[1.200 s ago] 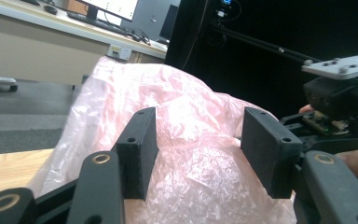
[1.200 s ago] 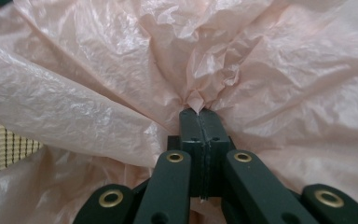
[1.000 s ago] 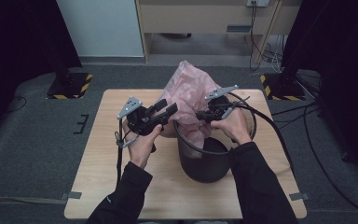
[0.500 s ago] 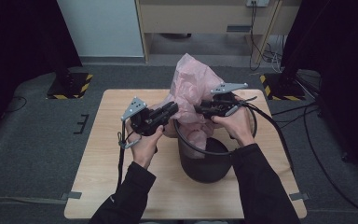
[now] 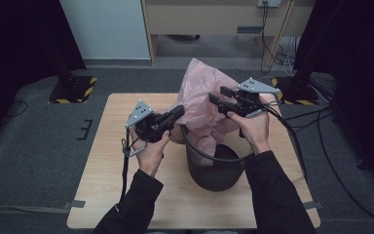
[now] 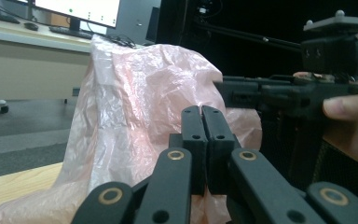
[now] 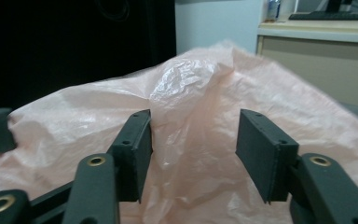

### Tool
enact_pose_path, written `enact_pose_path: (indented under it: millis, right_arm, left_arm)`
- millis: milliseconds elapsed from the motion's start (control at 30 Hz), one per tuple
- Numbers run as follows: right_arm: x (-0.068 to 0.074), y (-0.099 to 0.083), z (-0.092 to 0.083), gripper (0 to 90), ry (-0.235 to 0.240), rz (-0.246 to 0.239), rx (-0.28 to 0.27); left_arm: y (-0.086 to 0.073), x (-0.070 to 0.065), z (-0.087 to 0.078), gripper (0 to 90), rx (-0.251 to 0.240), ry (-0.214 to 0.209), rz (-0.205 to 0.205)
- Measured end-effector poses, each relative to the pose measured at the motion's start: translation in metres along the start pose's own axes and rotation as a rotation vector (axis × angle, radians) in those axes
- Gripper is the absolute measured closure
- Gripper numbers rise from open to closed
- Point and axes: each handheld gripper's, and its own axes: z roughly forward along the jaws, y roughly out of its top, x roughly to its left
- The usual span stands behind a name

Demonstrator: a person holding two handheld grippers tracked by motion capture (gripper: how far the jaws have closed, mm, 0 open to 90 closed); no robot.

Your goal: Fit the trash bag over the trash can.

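A crumpled pink plastic bag (image 5: 204,97) (image 6: 135,93) (image 7: 191,84) stands up out of a black bin (image 5: 214,170) on the wooden table (image 5: 107,195). My left gripper (image 5: 179,111) (image 6: 201,109) has just been closing. Its jaws now meet at the bag's left side, pinching the thin film as far as I can tell. My right gripper (image 5: 214,95) (image 7: 193,140) is at the bag's upper right and has just been opening. A fold of bag rises between its jaws, and the pads stand clear of it. In the left gripper view, the right gripper (image 6: 261,91) shows beyond the bag.
The right gripper's black cable (image 5: 199,151) loops across the bin's mouth. Bare tabletop lies to the left and in front of the bin. On the floor beyond are stands with yellow-black bases (image 5: 73,90), a wooden cabinet (image 5: 214,19) and loose cables (image 5: 321,126) at the right.
The left jaws went from open to closed at the bag's left side. The right jaws, shut on the bag before, have spread apart, and that hand rose slightly.
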Motion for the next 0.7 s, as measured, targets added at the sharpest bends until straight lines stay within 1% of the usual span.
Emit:
enact_pose_path:
  millis: [100, 133, 233, 267, 300, 433, 467, 500, 600, 700]
  right_arm:
    - [-0.001, 0.001, -0.001, 44.1, -0.007, -0.002, -0.013]
    - [-0.001, 0.001, -0.001, 44.0, -0.01, -0.005, -0.026]
    - [0.0, 0.002, -0.003, 42.6, -0.004, 0.0, -0.053]
    - [0.0, 0.003, -0.004, 41.2, -0.001, 0.013, -0.074]
    - [0.0, 0.004, -0.004, 40.8, 0.003, 0.02, -0.08]
    - [-0.001, 0.009, -0.011, 37.8, -0.004, 0.047, -0.14]
    - [-0.002, 0.011, -0.014, 37.5, -0.009, 0.051, -0.153]
    - [-0.003, 0.015, -0.019, 37.1, -0.021, 0.048, -0.178]
    - [-0.005, 0.021, -0.026, 36.9, -0.045, 0.049, -0.219]
    - [-0.012, 0.028, -0.037, 35.7, -0.095, 0.045, -0.257]
  left_arm:
    - [-0.001, -0.004, 0.0, 88.5, -0.004, -0.014, 0.011]
    - [-0.001, -0.005, 0.0, 88.4, -0.001, -0.014, 0.019]
    - [-0.001, -0.006, -0.001, 88.1, -0.003, -0.02, 0.022]
    - [-0.002, -0.006, -0.001, 87.6, -0.007, -0.024, 0.018]
    - [-0.002, -0.005, -0.001, 86.7, -0.007, -0.024, 0.016]
    - [-0.003, -0.005, -0.002, 80.2, -0.022, -0.01, 0.019]
    - [-0.003, -0.005, -0.003, 78.2, -0.027, -0.002, 0.023]
    - [-0.003, -0.005, -0.003, 75.5, -0.034, 0.0, 0.021]
    - [-0.002, -0.006, -0.005, 71.9, -0.051, 0.002, 0.023]
    - [0.0, -0.007, -0.008, 67.6, -0.077, 0.003, 0.021]
